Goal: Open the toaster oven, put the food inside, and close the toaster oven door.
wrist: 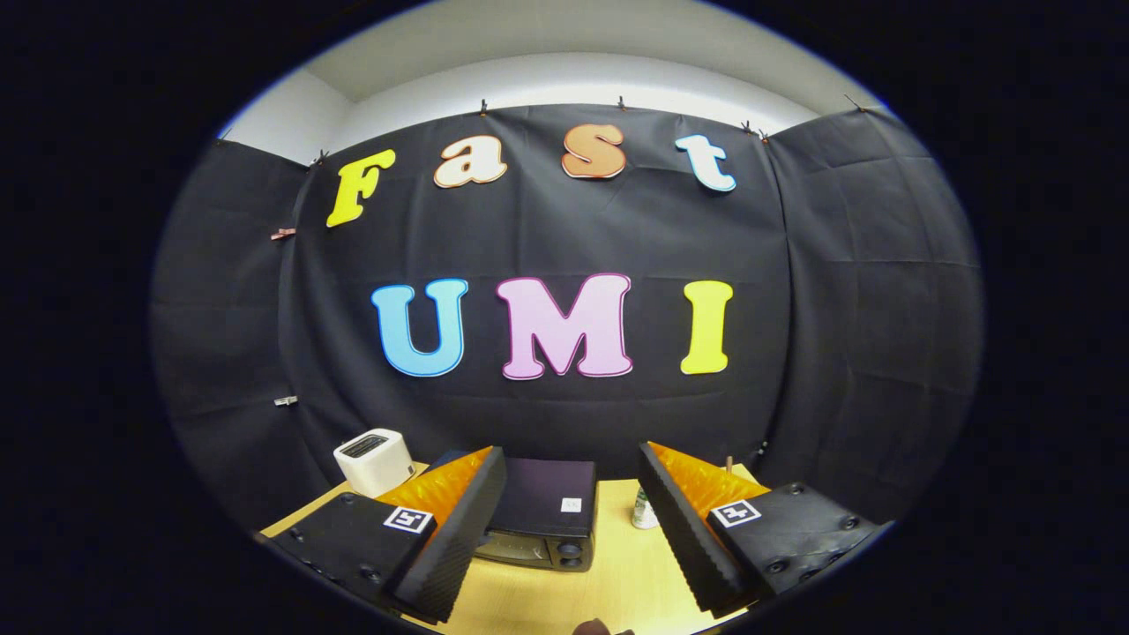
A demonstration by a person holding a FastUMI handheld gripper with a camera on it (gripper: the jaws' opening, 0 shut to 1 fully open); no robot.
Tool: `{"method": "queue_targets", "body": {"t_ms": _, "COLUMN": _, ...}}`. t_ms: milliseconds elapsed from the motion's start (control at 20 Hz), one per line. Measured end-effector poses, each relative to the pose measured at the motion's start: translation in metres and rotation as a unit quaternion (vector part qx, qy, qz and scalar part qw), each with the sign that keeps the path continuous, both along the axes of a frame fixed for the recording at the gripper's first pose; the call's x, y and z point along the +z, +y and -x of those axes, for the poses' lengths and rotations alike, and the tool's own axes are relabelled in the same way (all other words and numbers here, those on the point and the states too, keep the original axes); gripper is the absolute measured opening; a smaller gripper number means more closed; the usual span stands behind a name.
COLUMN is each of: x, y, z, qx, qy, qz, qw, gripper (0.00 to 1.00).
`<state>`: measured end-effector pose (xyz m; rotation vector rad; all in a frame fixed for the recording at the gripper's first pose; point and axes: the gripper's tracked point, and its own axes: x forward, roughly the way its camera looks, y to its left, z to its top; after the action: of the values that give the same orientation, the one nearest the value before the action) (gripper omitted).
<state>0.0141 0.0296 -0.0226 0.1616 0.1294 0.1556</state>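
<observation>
Gripper (571, 472) – fingers spread wide, holding nothing | black box-shaped toaster oven (540, 516) – door closed, ahead between fingers | pale wooden table (617, 582)

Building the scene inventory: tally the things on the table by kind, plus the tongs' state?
Black box-shaped toaster oven: 1
White slot toaster: 1
Small pale bottle: 1
Total: 3
All on the light wooden table; tongs open, holding nothing.

Small white label on the toaster oven (540, 507) — too small to read, square coded tags on the gripper (573, 481) — no words
</observation>
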Motion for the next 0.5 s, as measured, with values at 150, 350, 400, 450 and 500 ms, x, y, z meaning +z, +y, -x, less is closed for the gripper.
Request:
{"method": "queue_targets", "body": {"t_ms": 150, "x": 0.002, "y": -0.028, "z": -0.001, "qx": -0.018, "qy": -0.006, "qz": 0.002, "qw": 1.000, "gripper": 0.98}}
{"method": "queue_targets", "body": {"t_ms": 350, "x": -0.011, "y": -0.052, "z": -0.004, "qx": -0.032, "qy": -0.005, "qz": 0.033, "qw": 0.999, "gripper": 0.98}}
{"method": "queue_targets", "body": {"t_ms": 400, "x": -0.012, "y": -0.054, "z": -0.003, "qx": -0.033, "qy": -0.002, "qz": 0.033, "qw": 0.999, "gripper": 0.98}}
{"method": "queue_targets", "body": {"t_ms": 450, "x": -0.013, "y": -0.057, "z": -0.002, "qx": -0.033, "qy": 0.000, "qz": 0.031, "qw": 0.999, "gripper": 0.98}}
{"method": "queue_targets", "body": {"t_ms": 500, "x": -0.014, "y": -0.061, "z": -0.002, "qx": -0.036, "qy": 0.002, "qz": 0.029, "qw": 0.999, "gripper": 0.98}}
